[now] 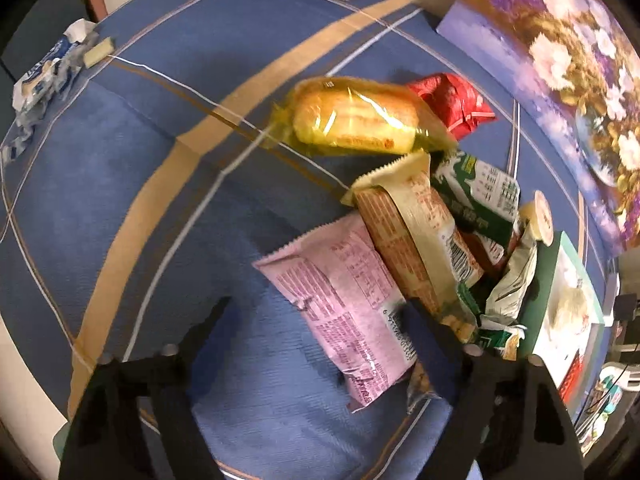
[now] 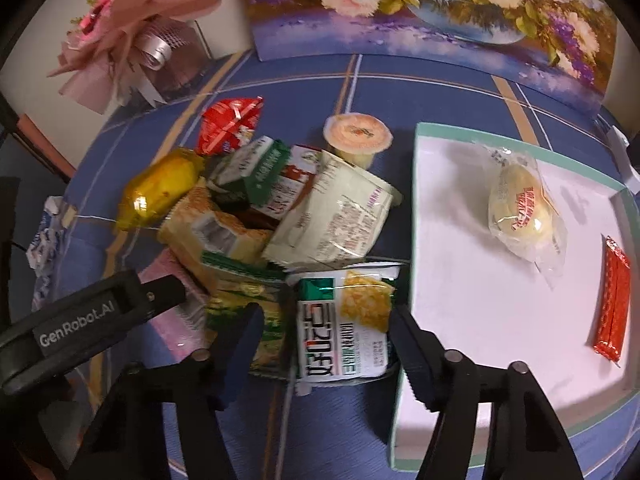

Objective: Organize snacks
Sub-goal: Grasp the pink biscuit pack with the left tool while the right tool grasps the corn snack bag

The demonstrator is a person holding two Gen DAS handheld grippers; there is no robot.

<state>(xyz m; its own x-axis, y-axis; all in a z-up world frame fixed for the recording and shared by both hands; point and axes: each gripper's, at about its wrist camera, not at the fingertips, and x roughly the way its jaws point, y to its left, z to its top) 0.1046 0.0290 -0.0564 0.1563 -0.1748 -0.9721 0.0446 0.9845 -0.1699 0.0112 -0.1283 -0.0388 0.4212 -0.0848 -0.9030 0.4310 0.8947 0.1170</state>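
Note:
A pile of snack packets lies on the blue tablecloth point(image 1: 120, 160). My left gripper point(image 1: 320, 312) is open over a pink packet point(image 1: 344, 300) at the pile's near edge. Beyond it lie a beige biscuit packet point(image 1: 416, 232), a yellow-wrapped cake point(image 1: 356, 120) and a red packet point(image 1: 452, 100). My right gripper point(image 2: 326, 320) is open around a white and green packet point(image 2: 344, 324), its jaws on either side. To its right the white tray point(image 2: 460, 300) holds a wrapped bun point(image 2: 520, 212) and a red bar point(image 2: 612, 304). The left gripper's finger point(image 2: 80, 328) shows in the right wrist view.
A jelly cup point(image 2: 358, 136) stands behind the pile. A flower painting point(image 2: 440, 8) leans along the back edge and a pink bouquet point(image 2: 128, 40) stands at the back left. Blue and white wrappers point(image 1: 44, 76) lie at the table's far left edge.

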